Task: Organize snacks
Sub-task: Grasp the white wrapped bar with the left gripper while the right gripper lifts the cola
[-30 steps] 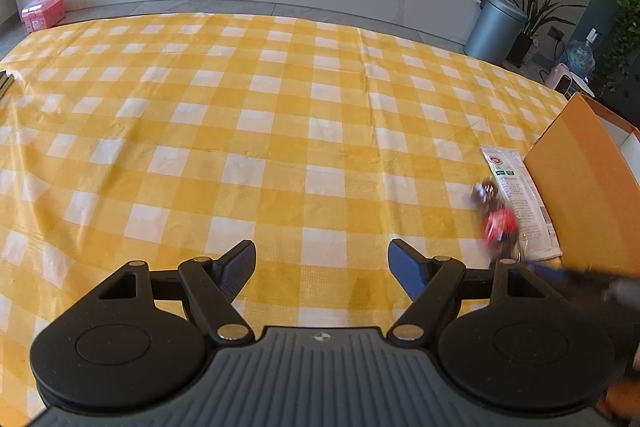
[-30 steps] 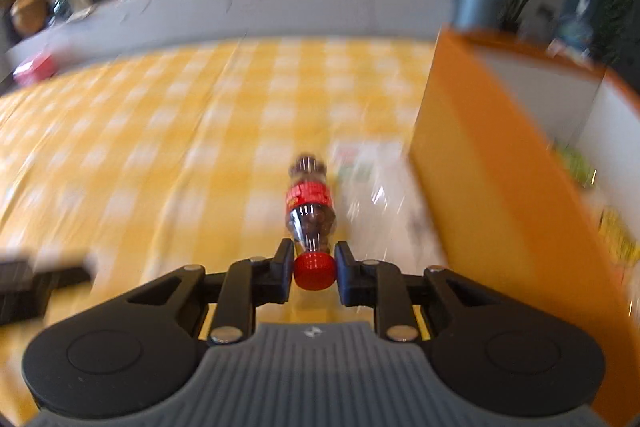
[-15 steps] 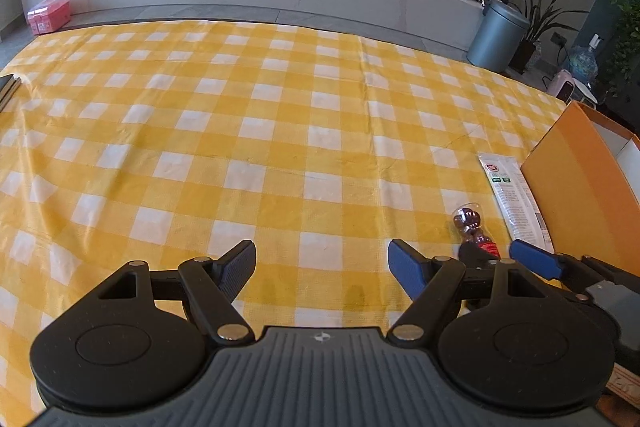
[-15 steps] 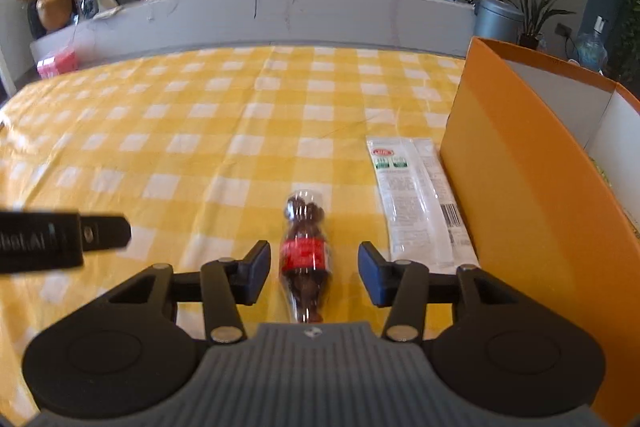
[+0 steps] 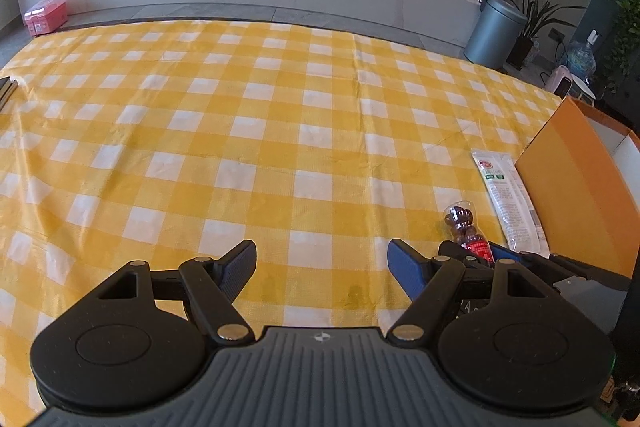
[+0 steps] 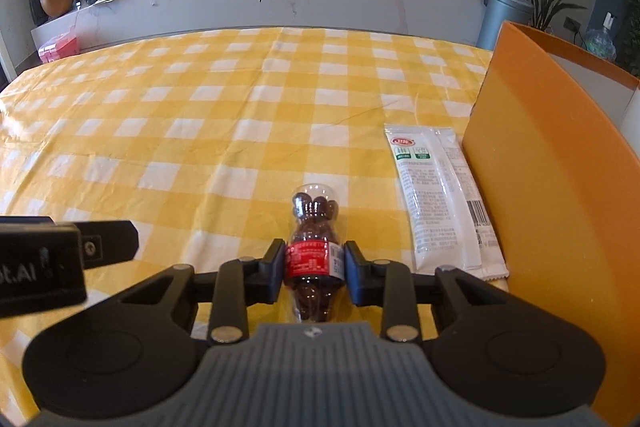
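On the left, our left gripper [image 5: 321, 263] hung over bare yellow-checked tablecloth [image 5: 256, 131] with its jaws spread wide and nothing between them. It had no part in this step, and we judged it best kept where it was, clear of the other tool.

Toward the middle, our right gripper [image 6: 314, 269] had its fingers on either side of the small candy bottle [image 6: 315, 259], which lay on its side on the cloth with its base pointing away from us. The pads sat against the red label at the waist, so we read the jaws as clenched on the bottle, or very nearly so. The bottle is smooth and rounded, and we judged it liable to roll or twist. So the grip wanted to be square across the label and firm before any lift, and the lift straight up.

Further right lay the flat white snack packet [image 6: 438, 195], just beside the bottle and alongside the orange box [image 6: 532, 163]. We thought the bottle should clear the packet and the box wall before going in.
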Demonstrator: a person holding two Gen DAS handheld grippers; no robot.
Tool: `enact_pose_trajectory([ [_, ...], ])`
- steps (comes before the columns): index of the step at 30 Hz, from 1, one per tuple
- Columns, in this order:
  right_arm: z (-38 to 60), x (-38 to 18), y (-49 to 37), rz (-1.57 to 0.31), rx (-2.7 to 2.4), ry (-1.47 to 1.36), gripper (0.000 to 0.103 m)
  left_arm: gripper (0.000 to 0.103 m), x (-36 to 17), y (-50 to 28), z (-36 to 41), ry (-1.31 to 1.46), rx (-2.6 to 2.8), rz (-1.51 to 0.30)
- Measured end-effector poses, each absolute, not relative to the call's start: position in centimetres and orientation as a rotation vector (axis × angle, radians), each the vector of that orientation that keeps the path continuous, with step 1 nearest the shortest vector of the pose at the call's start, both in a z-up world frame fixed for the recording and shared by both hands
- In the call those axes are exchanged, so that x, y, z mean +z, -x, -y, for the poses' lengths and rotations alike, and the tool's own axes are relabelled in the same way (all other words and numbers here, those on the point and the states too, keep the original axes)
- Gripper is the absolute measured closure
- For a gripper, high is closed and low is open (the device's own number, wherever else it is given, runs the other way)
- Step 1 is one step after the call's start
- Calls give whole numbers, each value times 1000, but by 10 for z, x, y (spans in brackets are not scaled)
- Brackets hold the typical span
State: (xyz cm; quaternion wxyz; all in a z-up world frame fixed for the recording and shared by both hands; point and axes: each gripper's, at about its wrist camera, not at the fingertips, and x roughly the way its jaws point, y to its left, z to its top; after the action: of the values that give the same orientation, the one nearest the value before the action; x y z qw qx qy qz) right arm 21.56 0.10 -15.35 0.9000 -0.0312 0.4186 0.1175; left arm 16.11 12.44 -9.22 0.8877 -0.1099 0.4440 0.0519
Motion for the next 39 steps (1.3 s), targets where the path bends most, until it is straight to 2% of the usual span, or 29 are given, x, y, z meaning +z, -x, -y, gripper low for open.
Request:
enact_pose_trajectory([
  [5, 7, -124, -203, -786, 244, 66, 74, 16, -71, -154, -119, 182, 128, -896],
  [11, 53, -62, -183, -671, 260, -73, 74, 15, -45, -150, -105, 183, 84, -846],
  [18, 129, -1, -156, -531, 224, -167, 74, 15, -55, -177, -55, 191, -41, -876],
  [24, 179, -5, -154, -508, 117, -241, 73, 15, -92, -216, 3, 38, -162, -902],
  [31, 190, -26, -159, -552, 121, -272, 73, 15, -130, -234, 40, -55, -278, -869],
  [32, 190, -27, -159, -555, 124, -273, 73, 16, -134, -235, 41, -49, -304, -867],
  [33, 190, -28, -160, -560, 129, -272, 73, 22, -137, -235, 41, -40, -324, -862],
  [34, 191, -30, -159, -564, 133, -271, 73, 22, -140, -237, 40, -35, -338, -857],
  [36, 189, -31, -160, -573, 142, -266, 73, 12, -148, -243, 34, -22, -335, -873],
  [39, 188, -31, -162, -578, 146, -262, 73, 6, -154, -240, 34, -78, -350, -840],
])
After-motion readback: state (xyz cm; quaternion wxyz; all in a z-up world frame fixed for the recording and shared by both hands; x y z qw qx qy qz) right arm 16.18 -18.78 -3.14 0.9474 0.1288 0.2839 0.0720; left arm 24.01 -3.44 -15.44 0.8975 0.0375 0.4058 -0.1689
